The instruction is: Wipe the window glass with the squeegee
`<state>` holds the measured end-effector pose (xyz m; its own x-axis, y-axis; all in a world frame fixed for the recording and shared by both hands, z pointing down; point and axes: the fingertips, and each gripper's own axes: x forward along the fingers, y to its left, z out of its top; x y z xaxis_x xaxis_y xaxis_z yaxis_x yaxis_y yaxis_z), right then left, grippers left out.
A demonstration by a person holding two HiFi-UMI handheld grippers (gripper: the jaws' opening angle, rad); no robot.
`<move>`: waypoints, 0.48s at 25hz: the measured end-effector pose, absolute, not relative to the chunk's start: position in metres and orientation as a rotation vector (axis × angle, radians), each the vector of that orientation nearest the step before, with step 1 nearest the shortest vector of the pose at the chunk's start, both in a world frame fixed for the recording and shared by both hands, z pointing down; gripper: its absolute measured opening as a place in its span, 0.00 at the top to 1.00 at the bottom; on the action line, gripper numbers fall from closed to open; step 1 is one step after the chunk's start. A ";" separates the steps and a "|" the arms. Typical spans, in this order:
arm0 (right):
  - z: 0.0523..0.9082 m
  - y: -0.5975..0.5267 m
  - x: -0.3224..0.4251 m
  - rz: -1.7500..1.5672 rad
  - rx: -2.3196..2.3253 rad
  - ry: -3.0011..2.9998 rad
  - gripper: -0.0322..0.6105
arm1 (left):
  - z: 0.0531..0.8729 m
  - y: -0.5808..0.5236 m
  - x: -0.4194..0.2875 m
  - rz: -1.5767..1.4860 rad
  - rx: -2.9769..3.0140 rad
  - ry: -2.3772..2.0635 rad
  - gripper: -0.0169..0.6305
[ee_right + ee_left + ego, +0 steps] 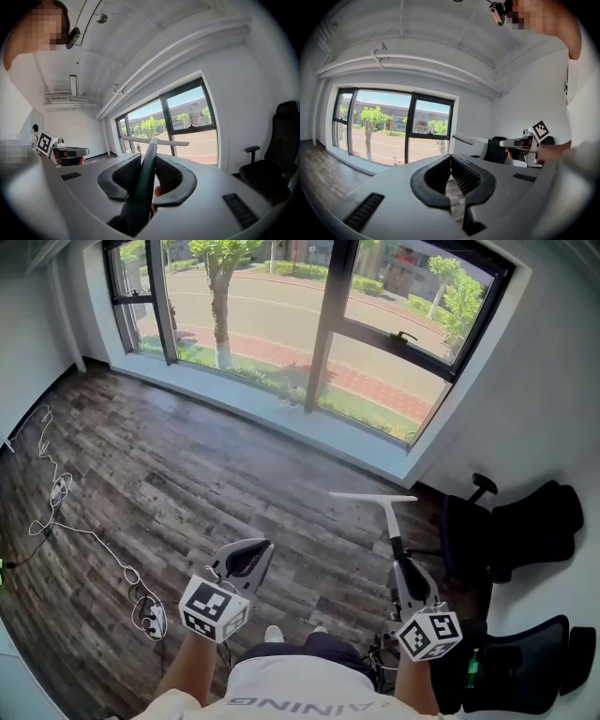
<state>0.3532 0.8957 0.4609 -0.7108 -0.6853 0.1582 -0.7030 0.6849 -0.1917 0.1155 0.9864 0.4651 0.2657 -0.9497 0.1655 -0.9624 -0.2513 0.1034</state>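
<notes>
One squeegee (391,519) in the right gripper (402,565)

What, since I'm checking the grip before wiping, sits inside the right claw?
The squeegee, its dark handle clamped in the right claw, blade aimed toward the window. The handle's lower end is covered by the claw's body.

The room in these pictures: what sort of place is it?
Probably a nearly bare office: black office chairs by the white wall, a wide dark-framed window looking onto a street with trees, and loose cables on the wood-look floor.
</notes>
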 end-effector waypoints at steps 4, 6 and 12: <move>0.458 0.873 0.327 0.359 1.140 -2.831 0.79 | 0.466 0.967 0.094 0.091 2.340 -1.808 0.95; 0.459 0.858 0.316 0.363 1.124 -2.843 0.79 | 0.464 0.957 0.086 0.101 2.344 -1.820 0.95; 0.460 0.797 0.290 0.363 1.076 -2.896 0.79 | 0.459 0.902 0.062 0.129 2.320 -1.870 0.95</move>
